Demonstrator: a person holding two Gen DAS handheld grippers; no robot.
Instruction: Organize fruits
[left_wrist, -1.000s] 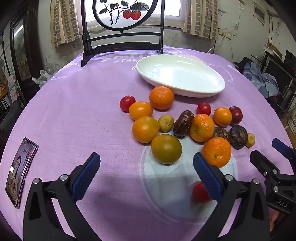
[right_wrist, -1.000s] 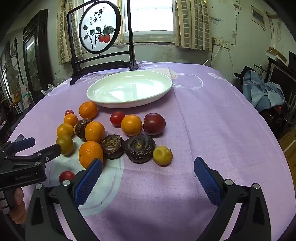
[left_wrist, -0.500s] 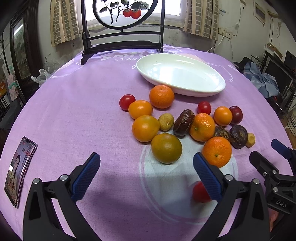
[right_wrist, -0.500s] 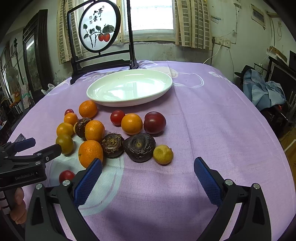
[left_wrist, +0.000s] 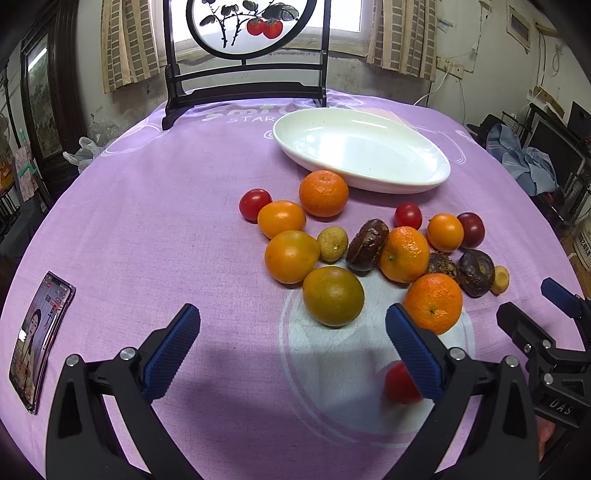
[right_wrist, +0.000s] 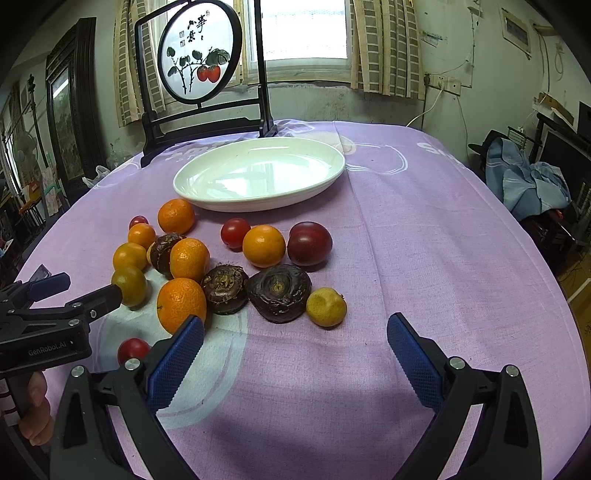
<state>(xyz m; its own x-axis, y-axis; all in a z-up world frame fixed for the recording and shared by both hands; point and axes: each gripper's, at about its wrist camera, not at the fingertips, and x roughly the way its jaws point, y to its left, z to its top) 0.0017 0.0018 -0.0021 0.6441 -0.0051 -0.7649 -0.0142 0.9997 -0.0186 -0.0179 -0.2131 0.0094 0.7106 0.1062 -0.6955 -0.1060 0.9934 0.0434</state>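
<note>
On the left camera alone a phone (left_wrist: 37, 339) lies beside both gaping, empty tools (left_wrist: 291, 343) (right_wrist: 295, 354).

Left hand-held gripper (left_wrist: 291, 334) hovers agape just before the greenish orange (left_wrist: 333, 296).

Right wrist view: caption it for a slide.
Open right gripper faces loose fruit on a purple cloth, empty white plate behind.

Daylight from the curtained window (right_wrist: 306, 37) at the back blows out white and glares on the glossy white oval plate (right_wrist: 325, 173). Soft shadows pool on the near purple-clothed worktop (left_wrist: 147, 229). Fisheye bending curves and darkens the sharp frames' edges.
</note>
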